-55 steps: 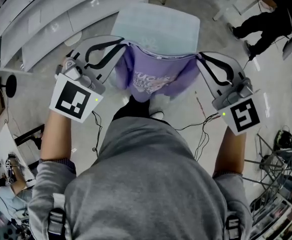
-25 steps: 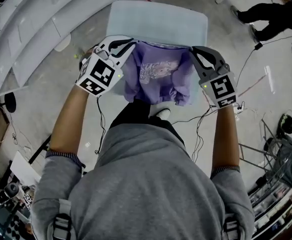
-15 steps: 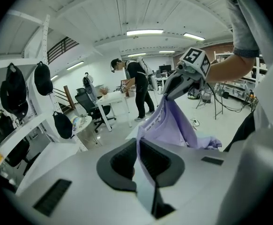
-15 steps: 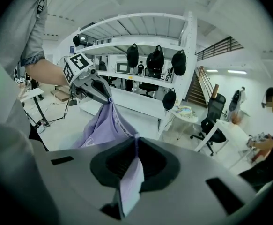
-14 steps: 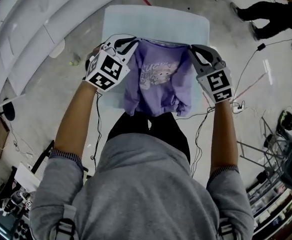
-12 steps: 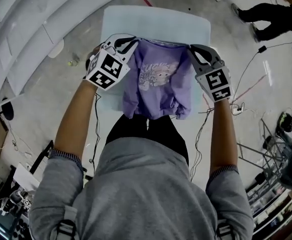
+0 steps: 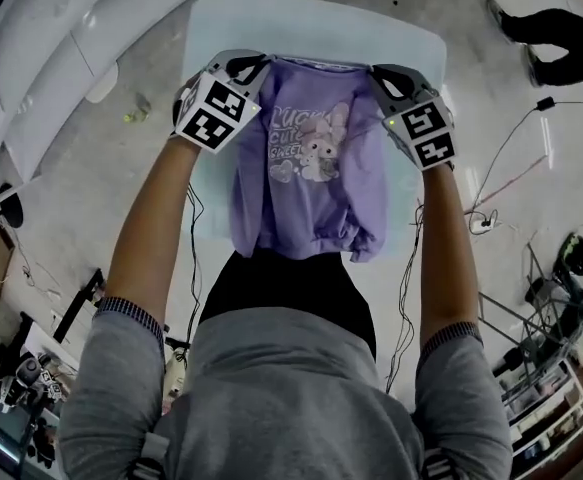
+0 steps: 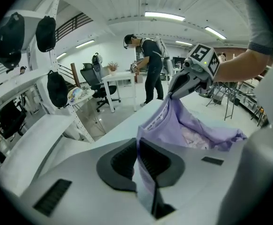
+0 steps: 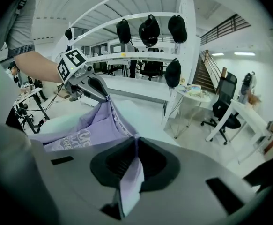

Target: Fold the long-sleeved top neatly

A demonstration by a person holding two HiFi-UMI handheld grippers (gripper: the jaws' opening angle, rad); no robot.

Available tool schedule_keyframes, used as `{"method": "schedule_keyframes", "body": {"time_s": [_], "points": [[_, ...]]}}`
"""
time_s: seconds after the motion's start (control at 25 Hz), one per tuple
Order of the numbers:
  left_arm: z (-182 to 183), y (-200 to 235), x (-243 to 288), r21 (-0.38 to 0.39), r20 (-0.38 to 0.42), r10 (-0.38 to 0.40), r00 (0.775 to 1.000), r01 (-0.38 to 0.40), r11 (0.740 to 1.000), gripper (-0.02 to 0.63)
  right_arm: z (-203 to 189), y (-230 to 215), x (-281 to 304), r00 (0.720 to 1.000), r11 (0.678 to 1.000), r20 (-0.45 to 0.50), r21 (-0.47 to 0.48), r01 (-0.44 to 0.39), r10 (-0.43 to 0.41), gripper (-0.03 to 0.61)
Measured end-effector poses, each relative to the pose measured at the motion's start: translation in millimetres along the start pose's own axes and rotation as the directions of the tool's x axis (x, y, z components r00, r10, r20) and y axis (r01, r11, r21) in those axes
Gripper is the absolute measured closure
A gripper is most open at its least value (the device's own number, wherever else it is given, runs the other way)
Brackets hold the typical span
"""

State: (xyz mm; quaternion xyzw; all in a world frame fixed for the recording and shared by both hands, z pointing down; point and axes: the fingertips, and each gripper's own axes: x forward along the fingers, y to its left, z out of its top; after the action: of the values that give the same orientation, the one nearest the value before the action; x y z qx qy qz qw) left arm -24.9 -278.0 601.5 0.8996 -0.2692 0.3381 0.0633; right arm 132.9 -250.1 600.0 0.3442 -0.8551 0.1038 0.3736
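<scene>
- Floor (image 7: 91, 178): grey, filling the edges of the head view, with cables (image 7: 516, 153) trailing at the right of the frame.
- Worktop (image 7: 421, 43): pale rectangle, upper middle of the frame, running down under the garment.
- Long-sleeved top (image 7: 311, 168): purple, centre frame, strung between the two claws above the worktop. Its printed front faces the head camera. The upper edge is pulled taut and the body drops toward the bottom of the frame.
- Hem (image 7: 321, 246): bunched, just below centre, in front of the person's dark trousers. From this steep angle I can't say whether the lower body rests on the worktop or hangs clear of it.
- Left claw (image 7: 248, 68): at the garment's upper left corner, pressed together and pinching a strip of purple cloth by the shoulder. Its own view shows the fabric running straight between the pads.
- Right claw (image 7: 384, 76): at the upper right corner, likewise pressed together on the opposite shoulder edge, with a tag of cloth poking out below the pads.
- Print (image 7: 306, 148): cartoon figure with lettering, mid-chest.
- Progress, as I read it: early. The top is only held up by its shoulders and squared. No fold is visible and no sleeve is laid flat. Laying it down, tucking in both sleeves and folding the body all remain.
</scene>
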Motion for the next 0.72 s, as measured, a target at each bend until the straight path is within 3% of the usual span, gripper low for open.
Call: {"method": "schedule_keyframes", "body": {"time_s": [0.36, 0.6, 0.72], "points": [[-37, 34, 74, -0.051, -0.098, 0.028, 0.995, -0.033, 0.998, 0.577, -33, -37, 73, 0.999, 0.999, -0.043, 0.027, 0.024, -0.023, 0.538], [-54, 52, 110, -0.1, -0.139, 0.031, 0.99, -0.045, 0.994, 0.572, -50, -53, 116, 0.994, 1.0, -0.103, -0.02, 0.023, -0.025, 0.537], [-59, 56, 114, -0.158, -0.147, 0.029, 0.989, -0.052, 0.986, 0.499, -60, -56, 127, 0.989, 1.0, -0.147, -0.003, 0.023, -0.023, 0.51]]}}
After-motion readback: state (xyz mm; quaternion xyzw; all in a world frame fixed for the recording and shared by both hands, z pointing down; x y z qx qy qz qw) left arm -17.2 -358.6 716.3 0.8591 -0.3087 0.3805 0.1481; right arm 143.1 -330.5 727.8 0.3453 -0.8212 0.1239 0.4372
